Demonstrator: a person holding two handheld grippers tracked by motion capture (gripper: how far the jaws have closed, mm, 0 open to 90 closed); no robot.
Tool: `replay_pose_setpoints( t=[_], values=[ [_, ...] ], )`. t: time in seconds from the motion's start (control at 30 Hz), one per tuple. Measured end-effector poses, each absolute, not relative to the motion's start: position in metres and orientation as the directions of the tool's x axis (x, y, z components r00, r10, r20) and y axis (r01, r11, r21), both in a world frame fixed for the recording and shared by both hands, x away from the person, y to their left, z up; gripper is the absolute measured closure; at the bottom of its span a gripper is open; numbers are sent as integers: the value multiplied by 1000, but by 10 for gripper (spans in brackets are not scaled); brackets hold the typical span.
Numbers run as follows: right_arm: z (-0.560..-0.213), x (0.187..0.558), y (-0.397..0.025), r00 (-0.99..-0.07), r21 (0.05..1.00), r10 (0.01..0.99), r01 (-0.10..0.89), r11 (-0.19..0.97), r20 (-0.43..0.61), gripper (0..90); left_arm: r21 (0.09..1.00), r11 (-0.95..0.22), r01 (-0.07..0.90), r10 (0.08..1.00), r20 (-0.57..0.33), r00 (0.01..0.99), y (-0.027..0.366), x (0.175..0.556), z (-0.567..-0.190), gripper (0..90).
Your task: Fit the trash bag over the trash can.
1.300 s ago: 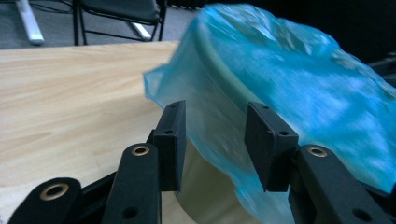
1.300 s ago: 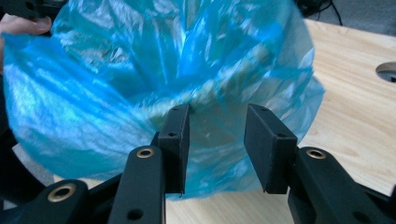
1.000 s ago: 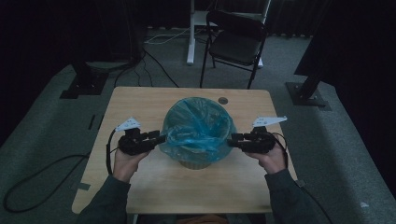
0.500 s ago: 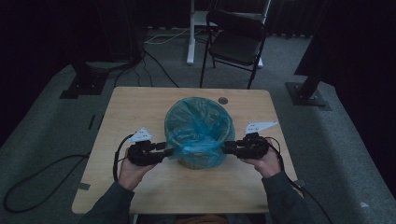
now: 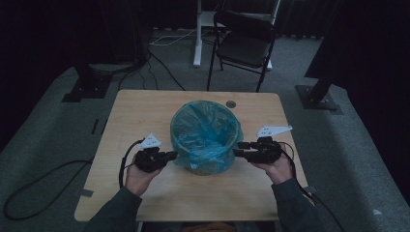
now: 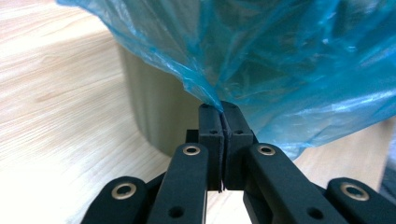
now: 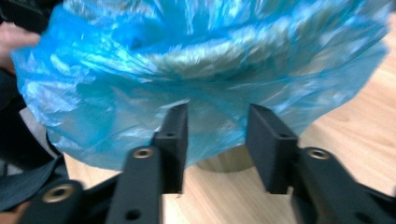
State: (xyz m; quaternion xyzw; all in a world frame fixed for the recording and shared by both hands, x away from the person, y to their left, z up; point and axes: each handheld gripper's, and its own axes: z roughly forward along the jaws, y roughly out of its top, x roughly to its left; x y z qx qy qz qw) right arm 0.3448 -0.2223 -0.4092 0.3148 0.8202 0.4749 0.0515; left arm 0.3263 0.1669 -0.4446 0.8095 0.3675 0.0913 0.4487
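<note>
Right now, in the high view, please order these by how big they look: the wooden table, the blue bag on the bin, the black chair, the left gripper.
1. Wooden table
2. Black chair, though it stands farther back, so its true size is unsure
3. Blue bag, close to the chair in apparent size
4. Left gripper

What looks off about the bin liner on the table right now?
The blue liner sits unevenly over the bin. Its crumpled skirt hangs loose down the outside, and the left tongs pinch one edge shut while the right tongs stand open at the other side.
</note>
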Motion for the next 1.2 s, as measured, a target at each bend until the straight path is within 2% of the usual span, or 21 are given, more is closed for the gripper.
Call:
replay_pose_setpoints(
  t=[0.07,0.13,0.17,0.3,0.33,0.37,0.43,0.53,0.57,0.8,1.0,1.13,1.2],
  values=[
    [-407,344,-223,-787,815,581,467,344,205,461,786,-329,523,682,-185,708,167,328,-447,886],
    [-407,345,-222,-786,813,585,466,349,199,441,776,-346,527,686,-174,707,164,328,-450,888],
    [-407,348,-220,-780,800,592,480,359,203,387,772,-355,528,685,-169,708,163,328,-451,889],
    [-411,353,-217,-772,786,598,501,361,217,405,764,-369,529,688,-159,708,160,330,-454,890],
    [-412,355,-216,-772,781,595,507,364,223,447,759,-376,531,690,-153,707,159,330,-454,890],
    [-415,358,-212,-780,775,572,517,363,253,545,759,-377,531,691,-151,707,158,331,-455,890],
    [-416,360,-210,-788,772,552,521,364,272,655,756,-382,531,694,-145,705,158,331,-456,890],
    [-416,362,-208,-803,776,524,513,366,284,872,755,-382,532,696,-143,703,158,332,-456,890],
    [-416,362,-208,-808,779,515,509,366,287,895,756,-381,532,697,-143,703,158,331,-456,889],
    [-425,363,-210,-800,724,546,528,445,248,898,756,-372,539,712,-140,688,161,332,-456,887],
    [-436,368,-219,-753,686,605,585,433,260,894,753,-351,556,735,-146,663,168,334,-456,882],
    [-436,368,-222,-748,686,608,590,425,267,864,766,-315,561,751,-160,640,176,335,-453,853],
    [-434,367,-224,-749,697,609,582,418,260,788,781,-298,549,750,-165,641,181,333,-449,781]
  ],
)
